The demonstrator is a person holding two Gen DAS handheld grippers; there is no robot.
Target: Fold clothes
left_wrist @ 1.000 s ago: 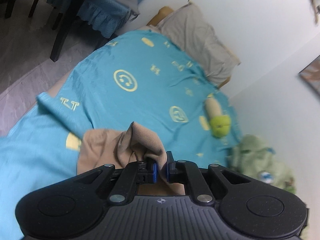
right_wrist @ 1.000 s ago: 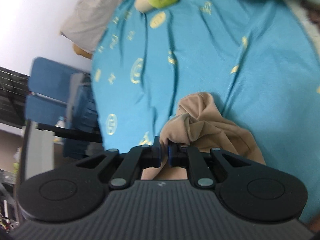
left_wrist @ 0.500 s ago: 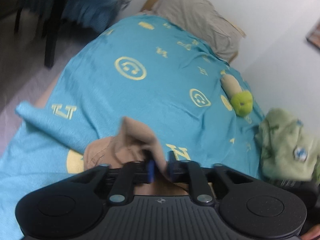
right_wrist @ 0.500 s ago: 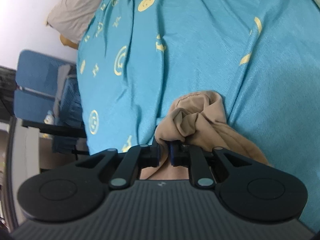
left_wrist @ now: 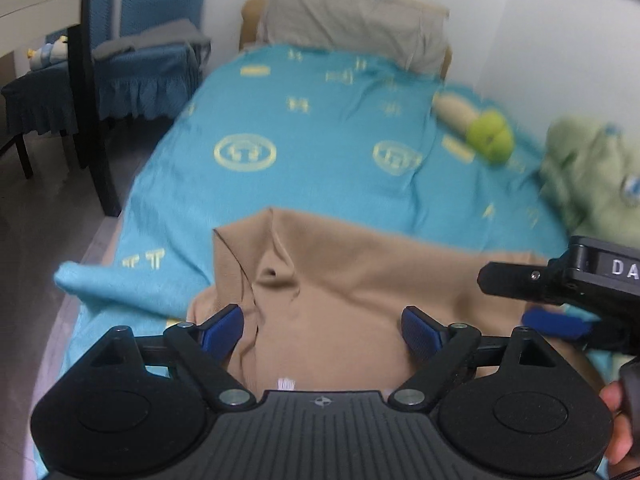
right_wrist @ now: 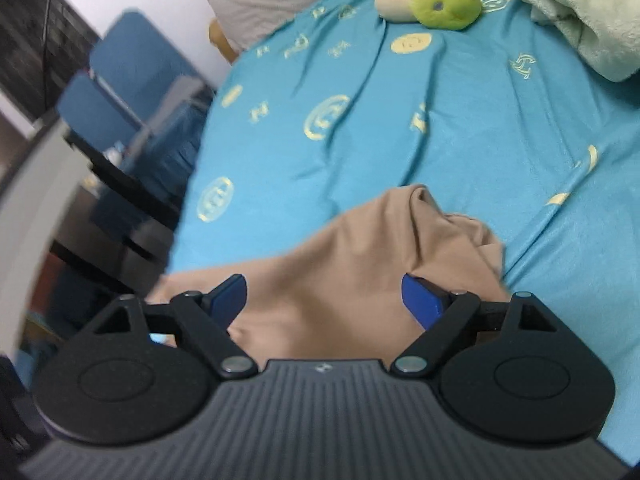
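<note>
Jaws opening on both: left gripper (left_wrist: 322, 330) and right gripper (right_wrist: 325, 298) spread wide, gripping nothing. Tan garment (left_wrist: 352, 280) lies just ahead beneath them on the turquoise bedspread (left_wrist: 304, 152); green plush toy (right_wrist: 446, 0) and grey pillow (left_wrist: 352, 24) sit beyond.

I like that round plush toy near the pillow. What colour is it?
The round plush toy is lime green with a cream end, clearest in the right wrist view.
</note>
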